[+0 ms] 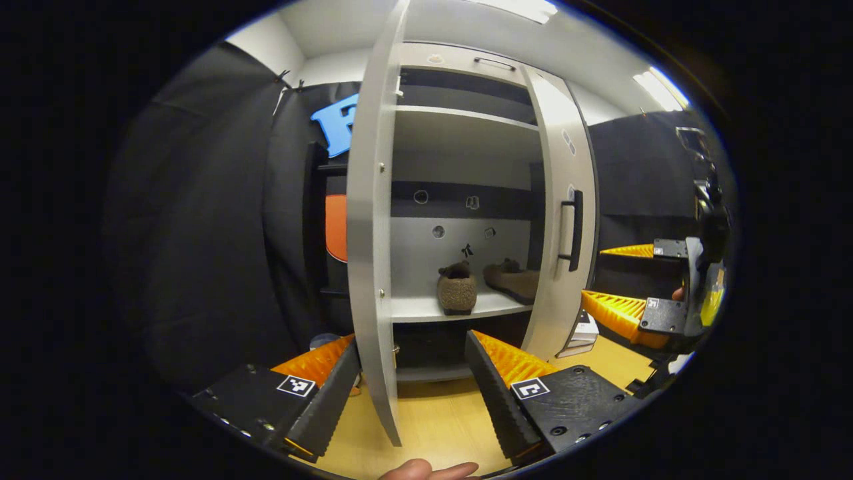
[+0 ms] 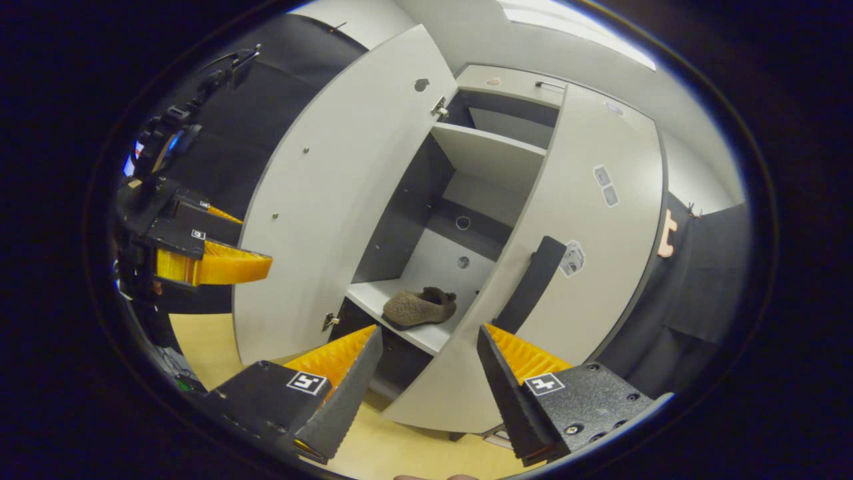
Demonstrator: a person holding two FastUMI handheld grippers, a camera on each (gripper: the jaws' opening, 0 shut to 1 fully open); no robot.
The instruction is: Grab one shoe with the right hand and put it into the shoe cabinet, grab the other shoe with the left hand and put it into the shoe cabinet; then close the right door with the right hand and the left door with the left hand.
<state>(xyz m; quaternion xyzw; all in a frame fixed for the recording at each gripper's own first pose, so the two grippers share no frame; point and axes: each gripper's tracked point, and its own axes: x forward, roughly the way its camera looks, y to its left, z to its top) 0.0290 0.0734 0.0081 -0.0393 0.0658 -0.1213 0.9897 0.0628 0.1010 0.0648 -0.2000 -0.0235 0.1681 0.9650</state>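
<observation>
The shoe cabinet stands with both doors partly open, and both shoes sit side by side on its lower shelf. In the left gripper view, the nearer shoe points its heel outward near the front edge of the shelf, and the other shoe lies just beside it, closer to the right door, partly hidden behind that door's edge. The left door is seen edge-on, swung out toward the camera. The left claw is released, its fingers spread wide with the lower edge of the left door standing between them; whether either finger touches the door cannot be told. A fingertip of the person's hand shows at the bottom of that view, above the pale wooden floor. In the right gripper view, the right claw is also released and grasps nothing; it hangs in front of the lower part of the right door, near the dark vertical handle on the door's outer face. One shoe shows through the gap between the doors. The left claw shows farther off, beside the inner face of the left door.
</observation>
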